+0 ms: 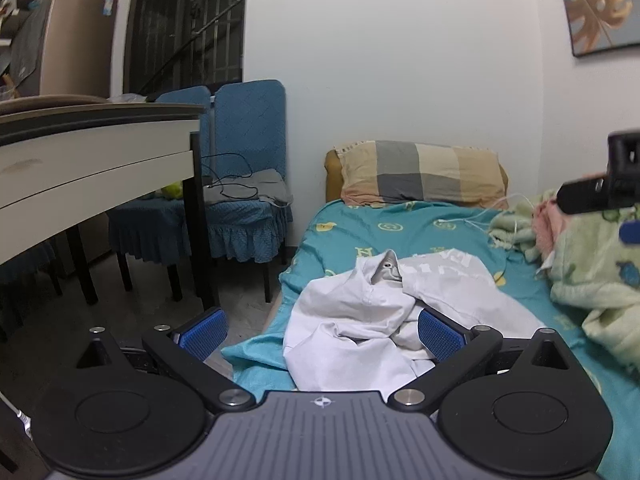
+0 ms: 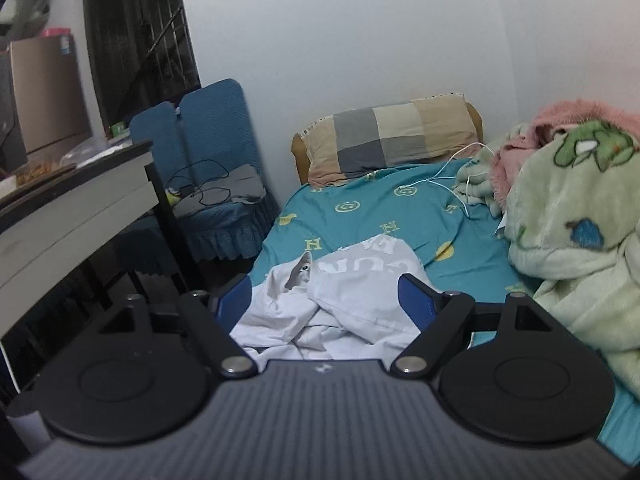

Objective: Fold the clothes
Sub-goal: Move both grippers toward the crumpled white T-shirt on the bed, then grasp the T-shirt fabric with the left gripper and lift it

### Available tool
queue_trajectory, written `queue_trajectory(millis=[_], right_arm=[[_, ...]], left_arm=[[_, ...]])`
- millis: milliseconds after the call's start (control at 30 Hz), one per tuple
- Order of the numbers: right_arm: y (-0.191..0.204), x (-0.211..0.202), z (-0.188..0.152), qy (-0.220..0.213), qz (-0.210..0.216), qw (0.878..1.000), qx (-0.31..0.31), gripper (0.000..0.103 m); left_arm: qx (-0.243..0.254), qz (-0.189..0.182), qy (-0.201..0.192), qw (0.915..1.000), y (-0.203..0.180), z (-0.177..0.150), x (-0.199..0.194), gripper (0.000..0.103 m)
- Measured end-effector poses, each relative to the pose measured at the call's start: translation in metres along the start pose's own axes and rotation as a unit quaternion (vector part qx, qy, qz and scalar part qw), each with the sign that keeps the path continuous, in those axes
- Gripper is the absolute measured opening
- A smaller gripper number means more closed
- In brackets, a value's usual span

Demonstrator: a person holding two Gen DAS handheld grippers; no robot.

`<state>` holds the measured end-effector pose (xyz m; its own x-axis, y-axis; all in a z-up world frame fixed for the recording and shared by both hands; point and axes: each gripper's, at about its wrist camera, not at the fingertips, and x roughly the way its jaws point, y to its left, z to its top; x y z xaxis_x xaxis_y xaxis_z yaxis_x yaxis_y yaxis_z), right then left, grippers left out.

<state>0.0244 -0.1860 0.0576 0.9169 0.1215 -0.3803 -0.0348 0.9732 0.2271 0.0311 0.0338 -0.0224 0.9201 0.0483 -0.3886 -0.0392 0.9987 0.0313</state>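
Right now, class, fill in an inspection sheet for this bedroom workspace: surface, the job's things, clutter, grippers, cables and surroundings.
Surface: bed with a teal patterned sheet, wrinkled.
Job's things: one white garment, crumpled and unfolded, near the foot of the bed.
Clutter: green blanket with a pink blanket heaped on the right side; checked pillow at the head.
Grippers: left gripper open, holding nothing; right gripper open, holding nothing; both above the garment.
Cables: white cable across the sheet near the pillow; black cable on a chair.
Surroundings: two blue chairs, table, barred window, leaf picture.
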Motion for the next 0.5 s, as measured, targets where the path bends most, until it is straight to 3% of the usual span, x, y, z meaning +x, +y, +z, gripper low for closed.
queue_trajectory(millis=[267, 367, 500], right_arm=[[-0.061, 0.012, -0.015, 0.037, -0.012, 0.999, 0.034, 0.082], [-0.078, 0.018, -0.023, 0.041, -0.011, 0.997, 0.058, 0.082], [-0.092, 0.029, -0.028, 0.029, -0.004, 0.997, 0.065, 0.082]], left_arm=[[0.05, -0.02, 0.023, 0.9983, -0.032, -0.006, 0.039, 0.103], [0.096, -0.04, 0.026, 0.9942, -0.055, -0.006, 0.075, 0.102], [0.161, -0.029, 0.033, 0.9859, -0.085, -0.007, 0.136, 0.09]])
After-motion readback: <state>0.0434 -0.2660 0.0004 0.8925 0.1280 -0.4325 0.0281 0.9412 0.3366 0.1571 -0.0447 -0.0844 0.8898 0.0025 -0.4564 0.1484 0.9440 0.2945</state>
